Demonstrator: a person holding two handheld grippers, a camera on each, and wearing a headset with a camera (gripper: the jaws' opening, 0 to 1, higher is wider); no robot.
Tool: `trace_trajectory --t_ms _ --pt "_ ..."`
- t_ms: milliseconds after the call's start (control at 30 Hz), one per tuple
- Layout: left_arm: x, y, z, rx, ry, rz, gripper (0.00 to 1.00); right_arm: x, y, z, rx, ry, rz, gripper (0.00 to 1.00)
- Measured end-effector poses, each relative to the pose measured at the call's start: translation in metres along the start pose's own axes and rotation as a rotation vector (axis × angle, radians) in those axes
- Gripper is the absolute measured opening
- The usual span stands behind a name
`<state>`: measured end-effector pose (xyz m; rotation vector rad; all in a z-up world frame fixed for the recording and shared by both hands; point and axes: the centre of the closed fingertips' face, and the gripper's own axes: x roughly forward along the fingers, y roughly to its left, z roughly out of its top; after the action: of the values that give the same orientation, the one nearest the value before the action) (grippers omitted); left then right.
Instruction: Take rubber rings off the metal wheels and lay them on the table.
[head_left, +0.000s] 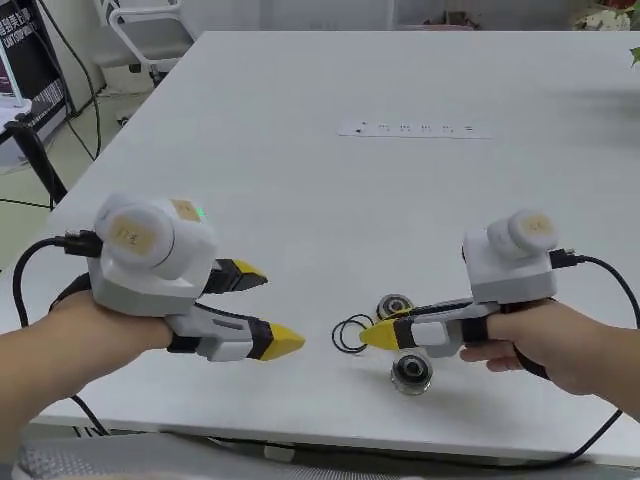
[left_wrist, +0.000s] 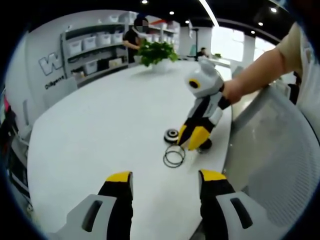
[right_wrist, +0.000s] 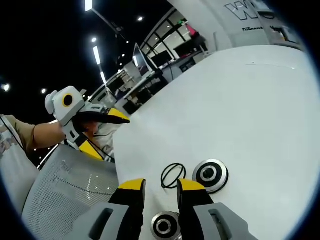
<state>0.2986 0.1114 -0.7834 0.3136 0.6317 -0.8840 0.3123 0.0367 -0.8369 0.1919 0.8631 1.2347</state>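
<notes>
The left gripper (head_left: 270, 308) is held above the table (head_left: 300, 170) with its jaws spread wide and nothing between them. The right gripper (head_left: 378, 335) is held low with its jaws only a narrow gap apart, and nothing is seen clamped in them. Two thin black rubber rings (head_left: 351, 333) are seen lying flat and overlapped on the table just ahead of the right gripper's tips, and ahead of the left gripper's jaws but apart from them. One metal wheel (head_left: 395, 305) is set just beside the right jaws on their far side, and a second wheel (head_left: 411, 372) just beside them on the side nearer the person. Whether a ring is left on either wheel cannot be told. The rings are judged light, soft and stretchy, so a ring seated on a rim is best caught at the rim's edge by one jaw tip and peeled outward. The wheels are judged stiff, heavy for their size, smooth and prone to roll, so a wheel should be clamped across its flat faces by the other gripper
</notes>
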Motion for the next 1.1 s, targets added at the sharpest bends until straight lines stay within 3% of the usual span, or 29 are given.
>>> trace_trajectory --t_ms 200,833,1100 --pt "0.000 0.000 0.002 0.005 0.000 -0.002 0.53 -0.003 0.005 0.000 -0.029 0.005 -0.003 0.26" --pt "0.003 0.000 0.004 0.009 0.007 -0.007 0.53 -0.010 0.020 -0.011 -0.245 0.094 -0.016 0.43" --pt "0.006 -0.002 0.008 0.014 0.009 -0.020 0.53 -0.021 0.017 -0.007 -0.274 0.080 -0.034 0.44"
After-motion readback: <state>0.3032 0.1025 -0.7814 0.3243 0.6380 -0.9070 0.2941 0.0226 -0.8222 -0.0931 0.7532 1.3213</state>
